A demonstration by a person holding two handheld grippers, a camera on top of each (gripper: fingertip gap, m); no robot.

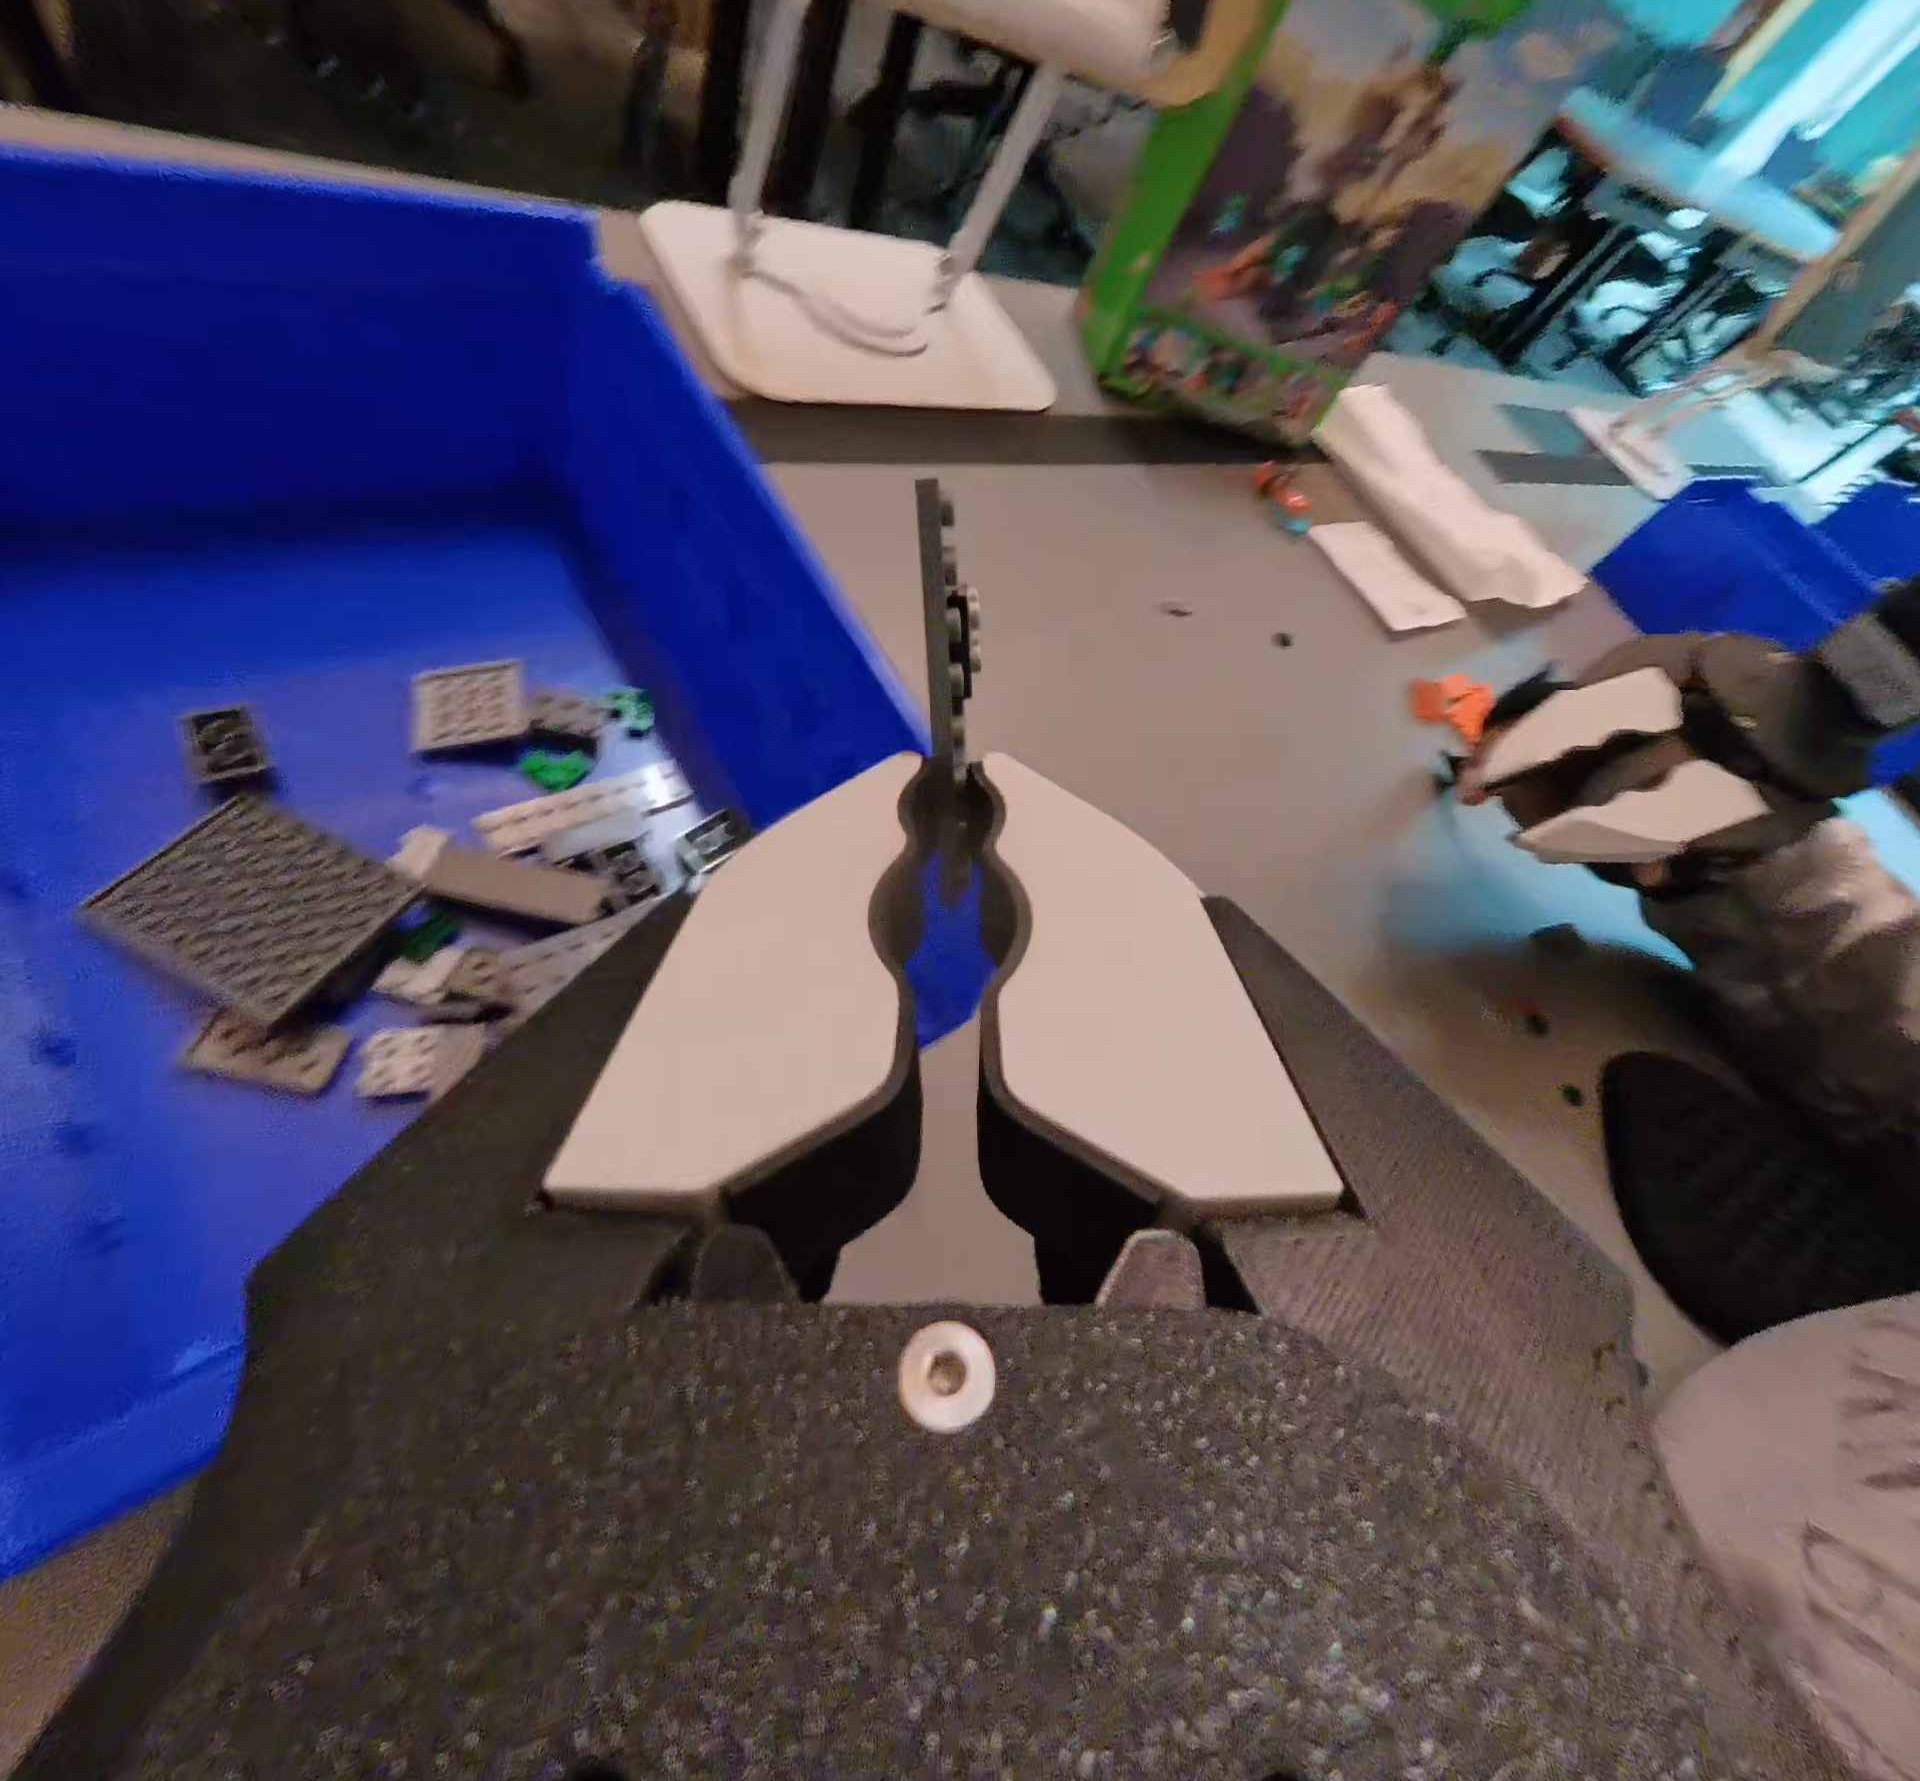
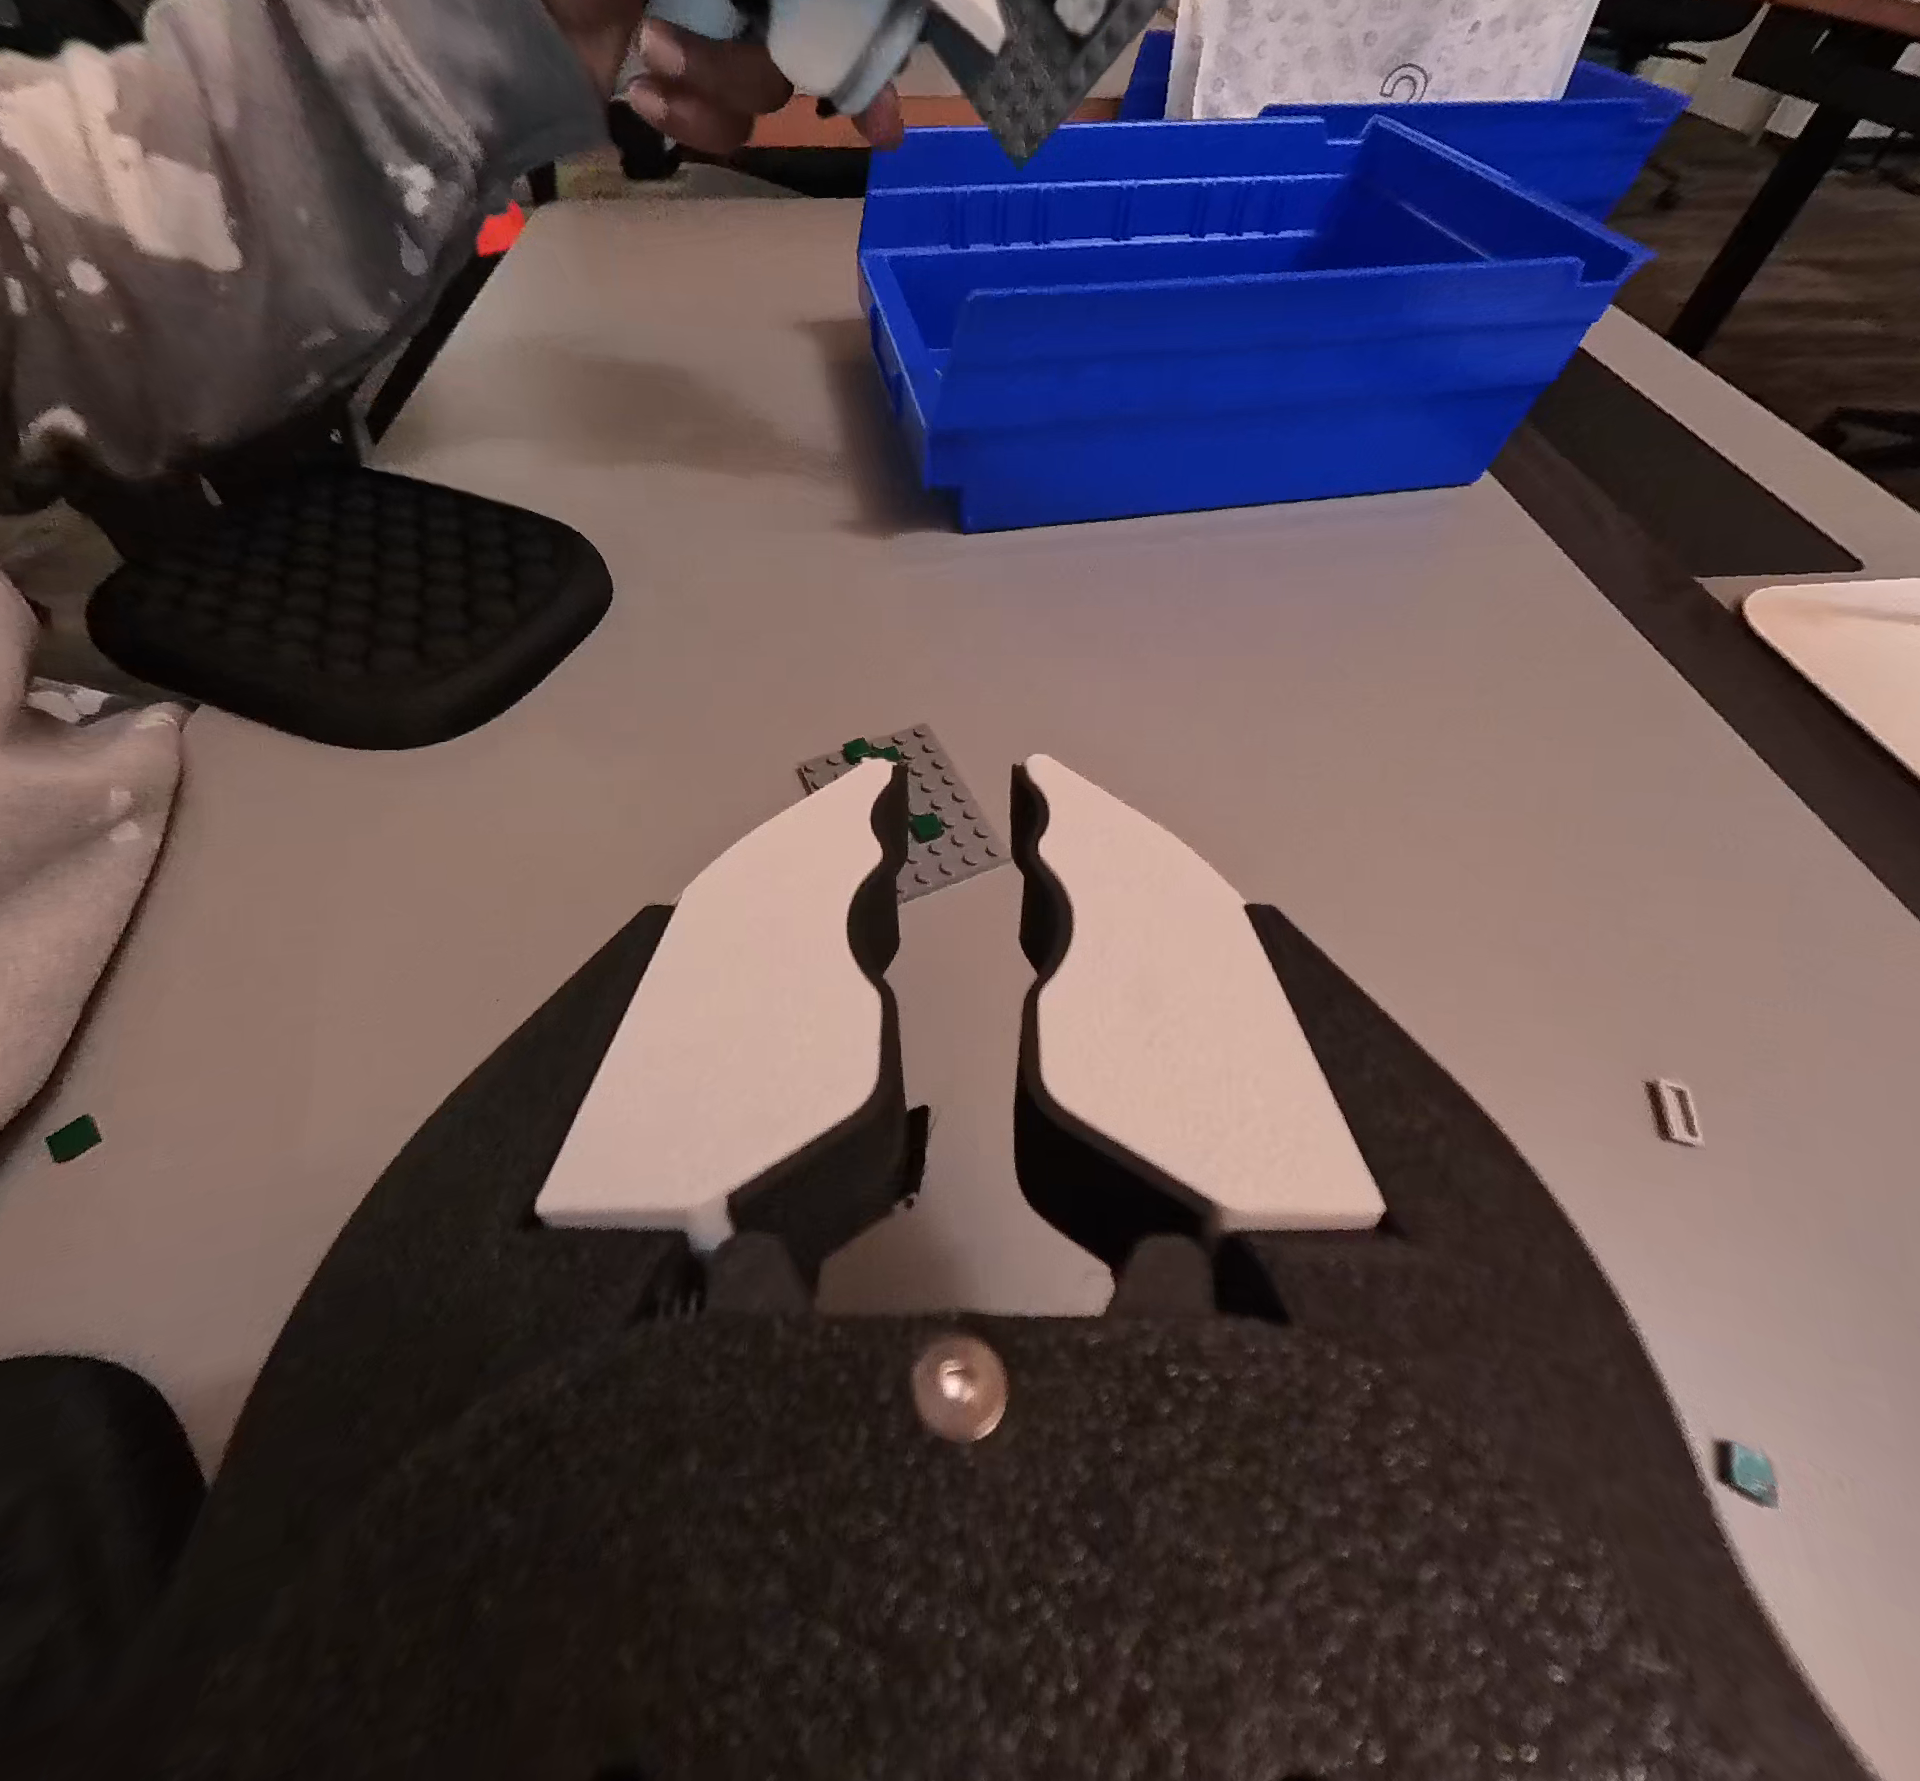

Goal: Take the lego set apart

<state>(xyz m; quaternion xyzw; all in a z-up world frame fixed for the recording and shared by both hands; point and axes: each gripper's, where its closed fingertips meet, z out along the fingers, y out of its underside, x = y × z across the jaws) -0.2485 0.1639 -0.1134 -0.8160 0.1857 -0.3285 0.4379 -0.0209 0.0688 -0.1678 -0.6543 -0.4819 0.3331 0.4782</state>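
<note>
My left fingers [image 1: 951, 775] pinch a plate [image 1: 948, 630] that stands on edge above the counter [image 1: 1143, 692], just right of a bin [image 1: 717, 526]. In that bin lie loose plates [image 1: 249, 900]. Behind it stand a tray [image 1: 852, 318] and, to the right, a box [image 1: 1330, 204]. Before my right fingers [image 2: 956, 775], a studded plate [image 2: 935, 817] lies flat on the counter; stacked bins [image 2: 1226, 412] sit well behind.

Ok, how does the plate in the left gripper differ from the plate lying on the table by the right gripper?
The dark grey plate is clamped edge-on in the shut left gripper, held in the air; the lighter grey plate lies flat on the table, ungripped, by the open right gripper. The held plate carries a pale grey piece; the table plate carries small green pieces. Both are studded.
</note>
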